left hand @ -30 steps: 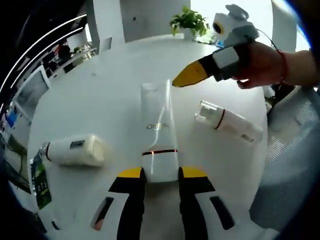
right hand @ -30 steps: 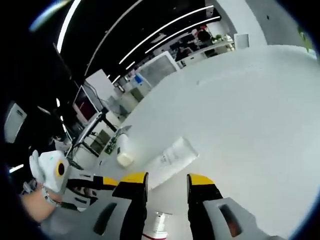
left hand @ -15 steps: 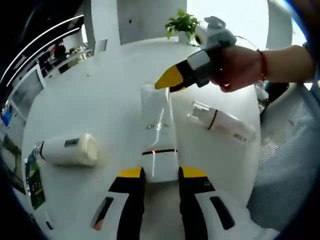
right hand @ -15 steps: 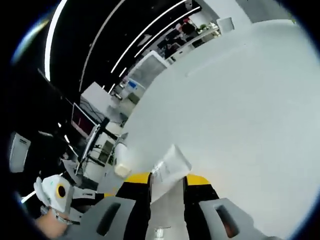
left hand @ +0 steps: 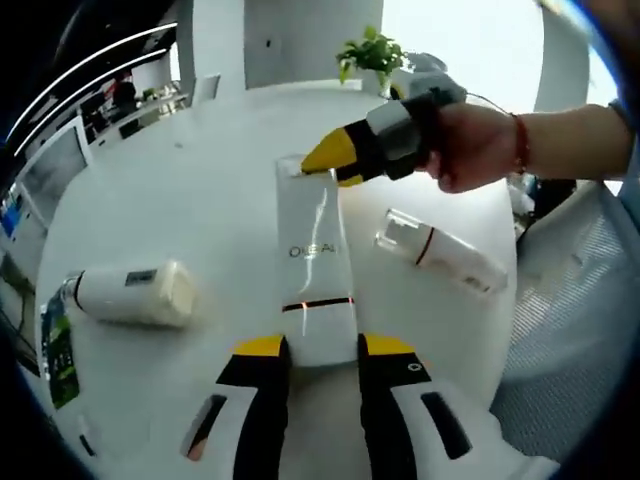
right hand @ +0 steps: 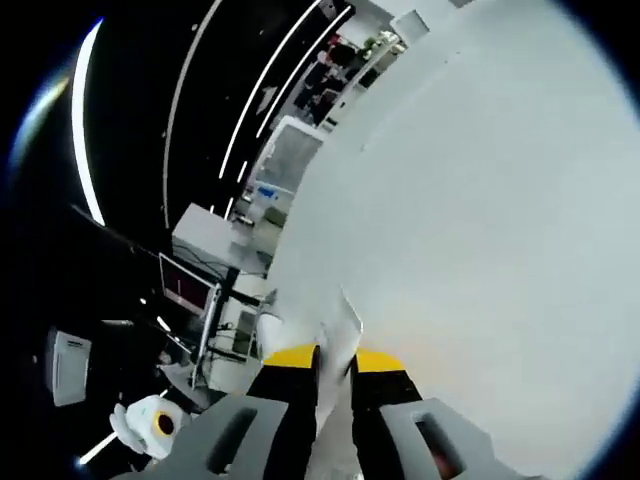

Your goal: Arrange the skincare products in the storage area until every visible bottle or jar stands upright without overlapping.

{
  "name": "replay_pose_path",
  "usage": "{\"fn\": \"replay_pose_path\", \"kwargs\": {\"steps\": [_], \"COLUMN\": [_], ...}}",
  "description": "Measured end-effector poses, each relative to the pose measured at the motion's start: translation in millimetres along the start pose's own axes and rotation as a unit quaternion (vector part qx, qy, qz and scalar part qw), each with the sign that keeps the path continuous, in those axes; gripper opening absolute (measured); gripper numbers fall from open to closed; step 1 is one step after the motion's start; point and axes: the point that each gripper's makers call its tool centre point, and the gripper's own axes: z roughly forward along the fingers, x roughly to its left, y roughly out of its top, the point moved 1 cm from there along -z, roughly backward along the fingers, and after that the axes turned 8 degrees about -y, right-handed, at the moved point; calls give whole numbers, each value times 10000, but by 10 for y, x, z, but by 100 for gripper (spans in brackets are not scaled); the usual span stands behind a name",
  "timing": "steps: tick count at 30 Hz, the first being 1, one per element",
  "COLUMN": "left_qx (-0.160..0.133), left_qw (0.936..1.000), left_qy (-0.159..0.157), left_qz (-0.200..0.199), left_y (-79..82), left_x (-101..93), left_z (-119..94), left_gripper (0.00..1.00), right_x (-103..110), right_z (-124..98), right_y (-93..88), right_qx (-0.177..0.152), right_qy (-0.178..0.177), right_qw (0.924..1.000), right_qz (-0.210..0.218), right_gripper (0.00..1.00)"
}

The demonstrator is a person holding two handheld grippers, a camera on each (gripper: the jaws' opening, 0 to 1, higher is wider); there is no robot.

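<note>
- At the centre of the white tabletop (left hand: 150,200), a white squeeze tube (left hand: 313,262) lies flat; its cap end sits between the fingers of the left gripper (left hand: 324,352), which grip it.
- Toward 12 o'clock, the right gripper (left hand: 322,165) has its yellow fingers pinched on the tube's flat crimped tail; in the right gripper view that thin edge sits between the nearly closed fingers of the same gripper (right hand: 332,362).
- Likely light, with soft, glossy walls; better to hold the rigid cap or shoulder and squeeze gently, since the tail may fold.
- At 9 o'clock a stout white bottle (left hand: 128,293) lies on its side.
- At 3 o'clock lies a slim tube with a clear cap (left hand: 440,254).
</note>
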Motion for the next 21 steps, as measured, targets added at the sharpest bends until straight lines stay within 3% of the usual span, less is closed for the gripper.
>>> {"fn": "replay_pose_path", "kwargs": {"steps": [3, 6, 7, 9, 17, 21], "left_qx": [-47, -103, -109, -147, -110, -95], "left_qw": [10000, 9999, 9999, 9997, 9999, 9999], "left_qy": [7, 10, 8, -12, 48, 66], "left_qz": [-25, -75, -85, -186, -87, -54], "left_y": [15, 27, 28, 25, 19, 13], "left_x": [0, 2, 3, 9, -4, 5], "left_z": [8, 16, 16, 10, 15, 16], "left_gripper": [24, 24, 24, 24, 25, 25], "right_x": [125, 346, 368, 560, 883, 998], "right_z": [-47, -124, -134, -205, -365, -405], "right_y": [40, 94, 93, 66, -69, -138], "right_qx": [-84, -296, -311, -441, -597, -689], "right_qy": [111, 296, 302, 412, 522, 547], "right_qw": [9998, 9950, 9942, 9859, 9613, 9412], "right_qz": [-141, -912, -986, -1560, -2637, -3263], "right_gripper": [2, 1, 1, 0, 0, 0]}}
